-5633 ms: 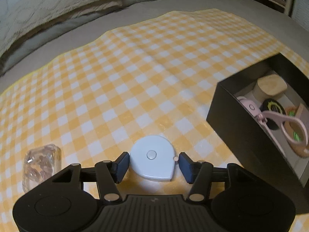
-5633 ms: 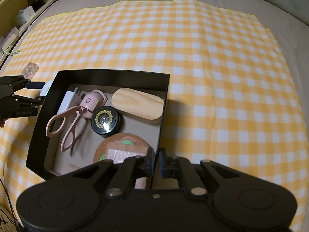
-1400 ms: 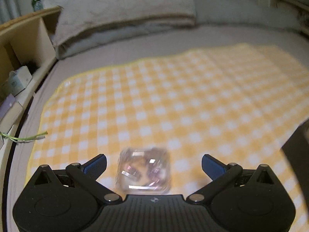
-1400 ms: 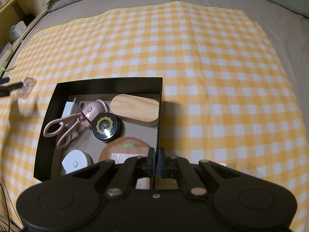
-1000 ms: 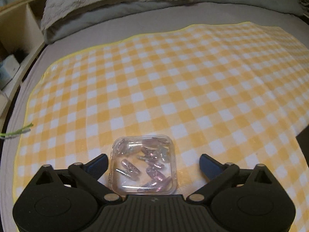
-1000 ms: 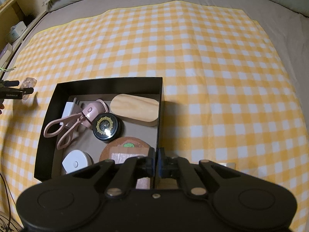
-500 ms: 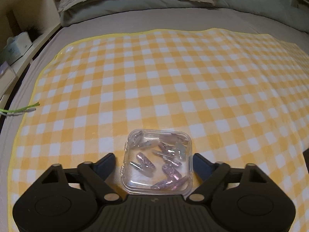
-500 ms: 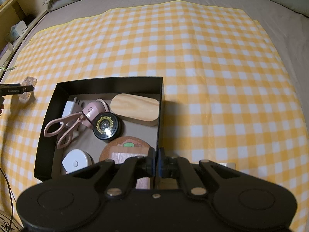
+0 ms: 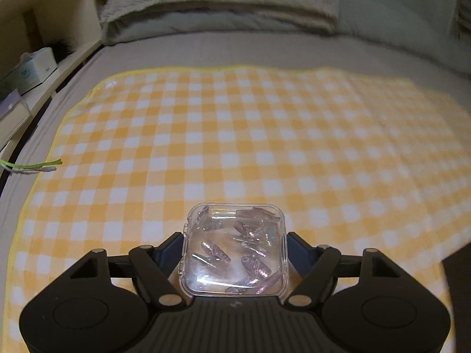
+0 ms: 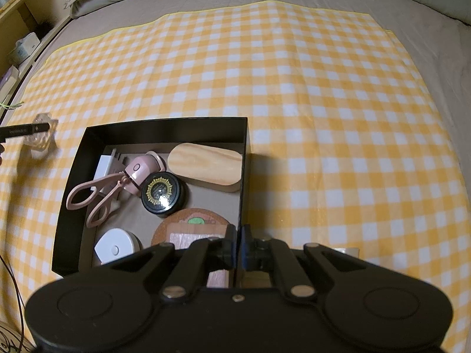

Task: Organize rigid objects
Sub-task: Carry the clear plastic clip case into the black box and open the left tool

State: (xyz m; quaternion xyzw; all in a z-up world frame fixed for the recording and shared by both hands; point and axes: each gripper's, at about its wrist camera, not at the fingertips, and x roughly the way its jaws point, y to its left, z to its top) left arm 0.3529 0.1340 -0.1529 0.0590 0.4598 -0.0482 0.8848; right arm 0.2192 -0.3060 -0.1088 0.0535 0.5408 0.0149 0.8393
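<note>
A: Left hand-held gripper (image 9: 234,242) is nearly closed on the clear case (image 9: 234,248), pads at its 3 and 9 o'clock sides. Case lies flat on the cloth (image 9: 235,135), at 10 o'clock from the box (image 10: 75,182).

B: Squeeze centred and keep it level. It's squarish, no real long axis. Right hand-held gripper (image 10: 238,245) is pinching the box wall.

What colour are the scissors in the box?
Pink scissors, clearest in the right wrist view.
</note>
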